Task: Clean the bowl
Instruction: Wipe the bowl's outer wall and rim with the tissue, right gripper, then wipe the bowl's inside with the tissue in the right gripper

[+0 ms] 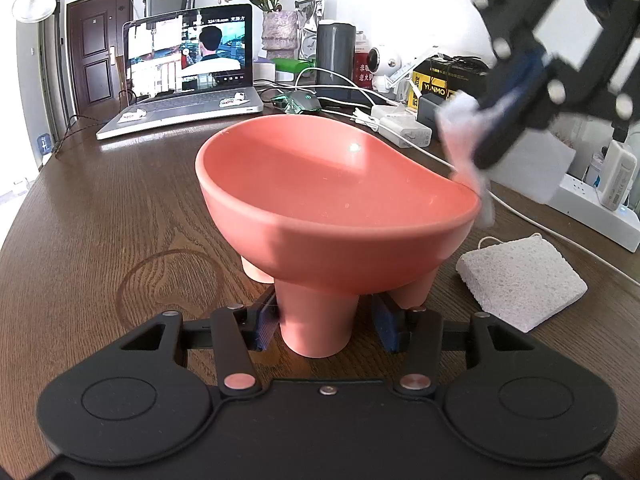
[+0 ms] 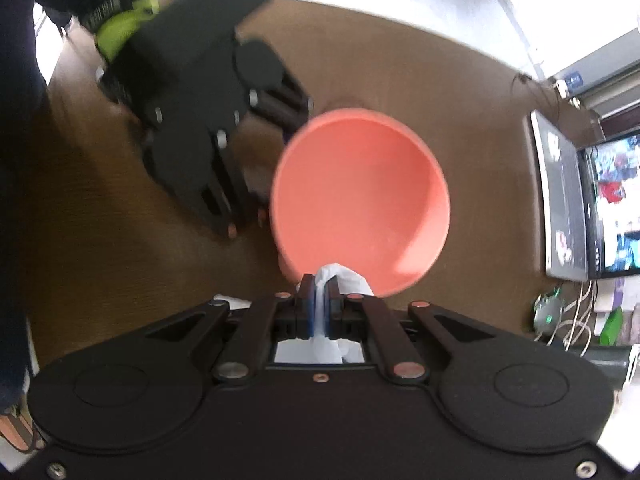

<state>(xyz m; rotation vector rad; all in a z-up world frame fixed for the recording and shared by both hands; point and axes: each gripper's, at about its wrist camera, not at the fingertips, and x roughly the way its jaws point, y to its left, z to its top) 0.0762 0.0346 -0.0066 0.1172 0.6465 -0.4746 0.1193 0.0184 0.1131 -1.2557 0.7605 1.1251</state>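
right wrist: bowl [image 2: 360,196] upright, mouth up; tissue [image 2: 344,276] at rim.

Left wrist view: bright daylight from the window behind the desk clutter, blown out to white at top right. Small specular highlight inside the bowl [image 1: 340,200]; sheen on the tabletop [image 1: 120,216]. Bowl casts a soft shadow toward the camera. Right gripper [image 1: 484,160] motion-blurred. Right wrist view: blurred throughout, left gripper [image 2: 276,168] smeared, corners overexposed. Strong fisheye bending at the edges of both.
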